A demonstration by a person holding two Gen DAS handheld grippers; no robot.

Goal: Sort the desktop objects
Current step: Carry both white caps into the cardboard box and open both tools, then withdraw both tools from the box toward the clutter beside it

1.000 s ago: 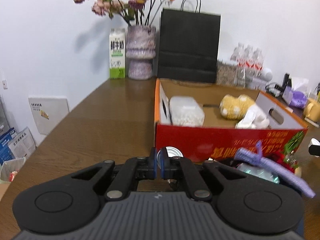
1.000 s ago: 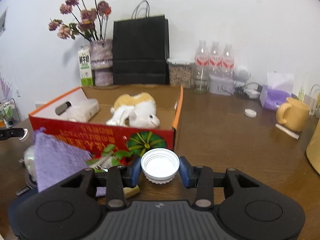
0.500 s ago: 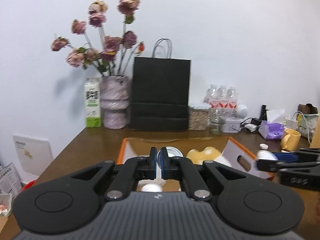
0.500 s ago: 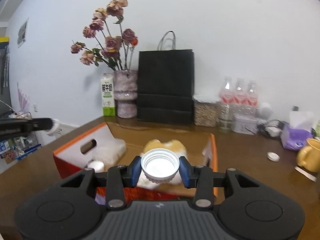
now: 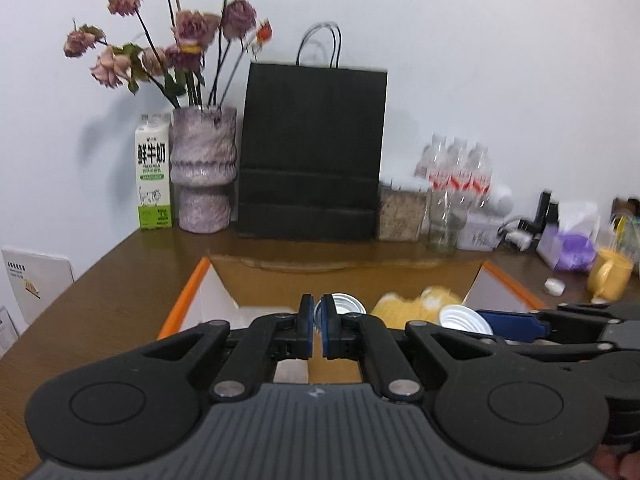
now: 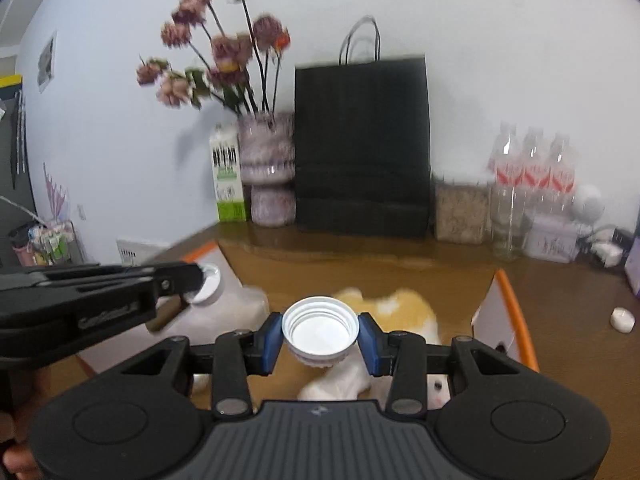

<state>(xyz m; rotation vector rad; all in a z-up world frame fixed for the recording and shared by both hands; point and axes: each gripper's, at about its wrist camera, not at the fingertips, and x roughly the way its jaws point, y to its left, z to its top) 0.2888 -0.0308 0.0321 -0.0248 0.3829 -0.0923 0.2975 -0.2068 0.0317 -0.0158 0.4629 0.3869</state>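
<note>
The right tongs (image 6: 320, 338) are clenched on a white screw lid (image 6: 319, 330), one blue pad on each side of its rim. The lid sits level with its hollow side up, low in the centre of the right wrist frame, so the grip spans its full width and it should not tip. The left tongs (image 5: 318, 326) are pinched almost fully together on the thin edge of a small silvery lid (image 5: 340, 308), which stands on edge just beyond the pads in the lower middle of the left wrist frame. Such a flat piece can only be held by its rim.

Both lids hang over the open cardboard box (image 6: 514, 304), whose orange-trimmed walls run across the lower half of each frame. The left tongs show again at the left of the right wrist frame, reaching in above the box. I judge that both are placed there so the lids can be let go straight into it as part of the sorting.

In the box, under the white lid, lies a yellow and white plush toy (image 6: 404, 308), with a pale plastic container (image 6: 240, 312) left of it. A drop could land on the toy and not the floor of the box.

Beyond the box on the brown surface (image 5: 132, 272), against the wall, stand a black paper bag (image 5: 314, 152), a vase of dried flowers (image 5: 202, 168) and a milk carton (image 5: 154, 172). These look like fixtures rather than things to sort.
</note>
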